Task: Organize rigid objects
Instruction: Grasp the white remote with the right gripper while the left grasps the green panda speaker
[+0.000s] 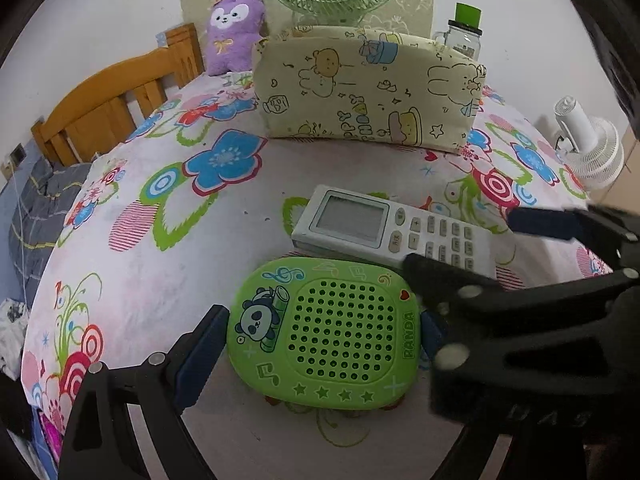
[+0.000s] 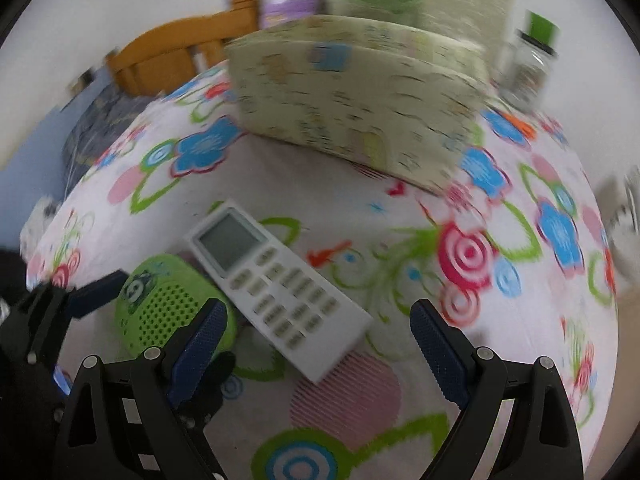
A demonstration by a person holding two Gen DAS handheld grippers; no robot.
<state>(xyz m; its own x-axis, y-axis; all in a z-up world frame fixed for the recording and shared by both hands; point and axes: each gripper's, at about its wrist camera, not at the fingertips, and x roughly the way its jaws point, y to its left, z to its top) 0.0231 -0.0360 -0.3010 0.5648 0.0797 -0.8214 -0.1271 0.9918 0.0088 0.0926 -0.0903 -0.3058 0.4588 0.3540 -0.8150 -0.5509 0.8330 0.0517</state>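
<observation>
So you're basically at the start here, as far as I can judge. Both rigid things are out on the flowered tablecloth [image 1: 160, 280] covering the table, and the cartoon-print fabric organizer [image 1: 368, 92] at the back doesn't show anything of yours in it yet, though I can't see down into its pockets.

Your left gripper [image 1: 320, 332] has its jaws spread around the green panda speaker [image 1: 326, 332], one blue pad on each side. The left pad sits right at the edge; whether it actually touches, I can't tell. Not clamped, so call it open and lined up for the grab.

Your right gripper [image 2: 316, 344] is open too, hovering over the bottom end of the white remote [image 2: 276, 288], which lies flat just beside the speaker, with one edge seeming to overlap it. The right view is motion-blurred, so don't trust fine detail there.

What's left: pick up both, get them into the organizer.

Readable stuff: "PANDA" down the speaker's right side, plus a panda, music notes and stars. The remote's button labels are too small to read. The organizer has bubble lettering I can't make out.
</observation>
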